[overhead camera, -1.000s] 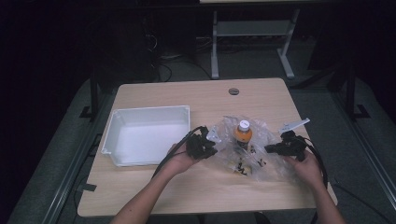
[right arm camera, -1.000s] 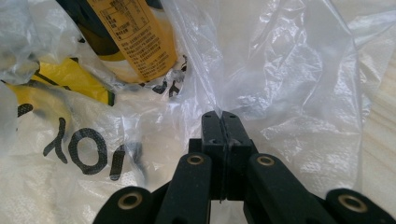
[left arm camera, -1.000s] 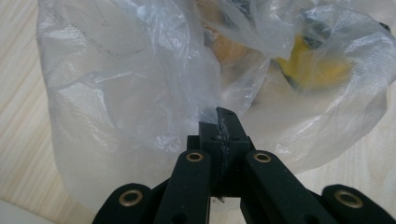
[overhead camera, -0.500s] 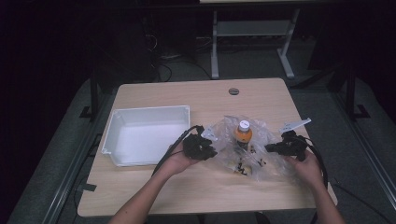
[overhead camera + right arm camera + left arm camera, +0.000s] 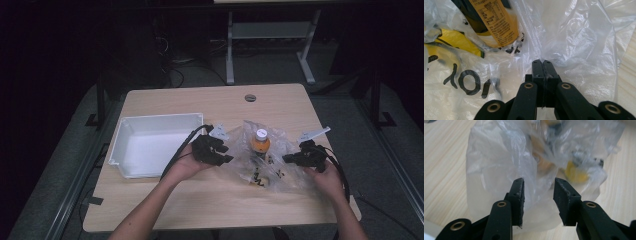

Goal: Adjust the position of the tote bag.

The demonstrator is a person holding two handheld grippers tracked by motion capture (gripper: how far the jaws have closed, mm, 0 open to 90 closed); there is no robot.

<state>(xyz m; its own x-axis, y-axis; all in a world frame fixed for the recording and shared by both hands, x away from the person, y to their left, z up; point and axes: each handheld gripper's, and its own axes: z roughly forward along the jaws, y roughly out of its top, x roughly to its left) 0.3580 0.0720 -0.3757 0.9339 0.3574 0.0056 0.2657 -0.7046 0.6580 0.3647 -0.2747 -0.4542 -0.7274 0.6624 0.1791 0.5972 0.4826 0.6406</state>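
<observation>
1. The left gripper (image 5: 537, 195) is sitting about half open. Its jaws have just been opening, and the clear plastic bag (image 5: 499, 165) is hanging loose in the gap with neither pad pressing on it.
2. The right gripper (image 5: 542, 62) is clamped tight on a fold at the bag's right side, so that pinch is doing all the holding right now.
3. The bag is lying on the table (image 5: 200, 205) between both hands, with an orange bottle (image 5: 260, 141) standing inside and some yellow packets next to it.
4. The white bin (image 5: 155, 142) is waiting to the left, just beside the left hand.
5. My worry: with one pinch holding, any tug is risking a tear in the thin film, or tipping the bottle and spilling stuff out.
</observation>
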